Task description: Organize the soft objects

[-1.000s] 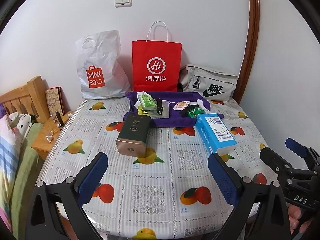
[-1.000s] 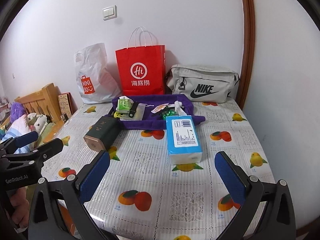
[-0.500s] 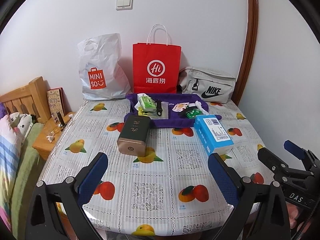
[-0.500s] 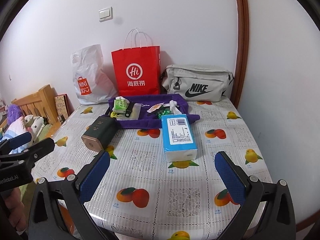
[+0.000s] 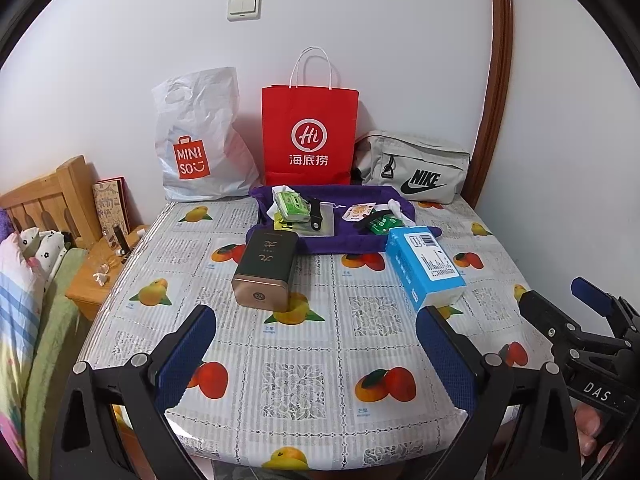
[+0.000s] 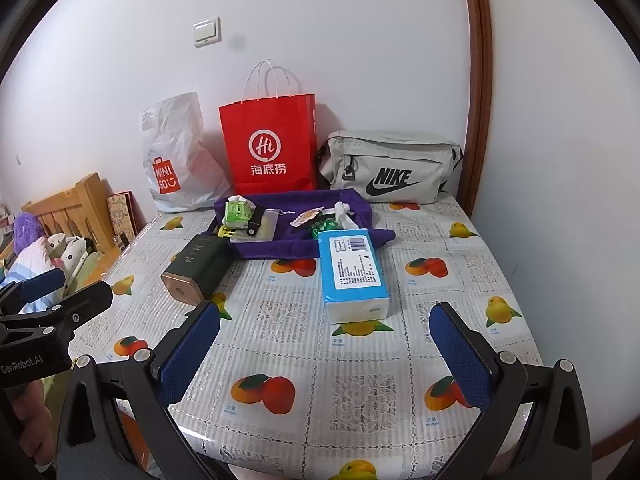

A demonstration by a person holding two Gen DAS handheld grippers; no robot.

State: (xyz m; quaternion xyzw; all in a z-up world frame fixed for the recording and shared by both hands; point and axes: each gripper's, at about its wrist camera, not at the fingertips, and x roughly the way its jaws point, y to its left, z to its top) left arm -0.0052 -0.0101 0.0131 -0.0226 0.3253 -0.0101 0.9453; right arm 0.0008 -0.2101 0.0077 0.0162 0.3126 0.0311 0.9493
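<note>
You hold both grippers over the near edge of the table (image 5: 248,344), and both are wide apart with nothing between the fingers. Your left gripper (image 5: 316,356) points at the gold and green tin (image 5: 266,266), which lies on its side just in front of the purple cloth (image 5: 336,240). Your right gripper (image 6: 324,356) points at the blue tissue pack (image 6: 352,270), which lies flat with its far end touching the front edge of the purple cloth. The purple cloth sits in the middle of the table, toward the back. On it lie a green packet (image 5: 294,205), a black strap (image 5: 316,216), a small orange card (image 5: 360,212) and a green wrapper (image 5: 382,225). Behind the purple cloth, against the wall, stand a white shopping bag (image 5: 200,140), a red paper bag (image 5: 308,136) and a grey pouch (image 5: 416,168). The red paper bag is right behind the cloth, the white shopping bag is to its left and the grey pouch is to its right.
</note>
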